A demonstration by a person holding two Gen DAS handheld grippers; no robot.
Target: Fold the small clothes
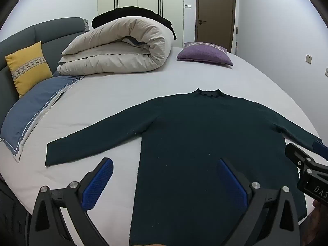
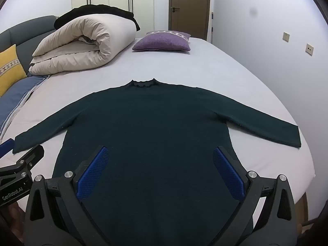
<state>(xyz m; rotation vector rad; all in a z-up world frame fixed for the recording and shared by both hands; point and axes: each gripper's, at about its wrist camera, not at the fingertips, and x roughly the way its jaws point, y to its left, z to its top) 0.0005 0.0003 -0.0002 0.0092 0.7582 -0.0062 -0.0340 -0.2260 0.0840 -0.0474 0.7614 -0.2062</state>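
A dark green sweater (image 2: 151, 127) lies flat on the bed (image 2: 205, 65), collar at the far end, both sleeves spread out to left and right, hem toward the near edge.

The left hand-held gripper (image 1: 165, 170) hovers over the sweater's left side with its jaws spread wide, nothing between the blue pads (image 1: 98, 184). The right hand-held gripper (image 2: 161, 160) hangs over the lower body of the sweater, likewise wide open and empty (each gripper shows at the edge of the other's view).

Far left on the bed sits a rolled duvet (image 1: 123, 49) with a black garment (image 1: 133, 14) on top. A purple cushion (image 2: 162, 43) lies far center, a yellow cushion (image 1: 28, 65) against the headboard (image 1: 53, 32).
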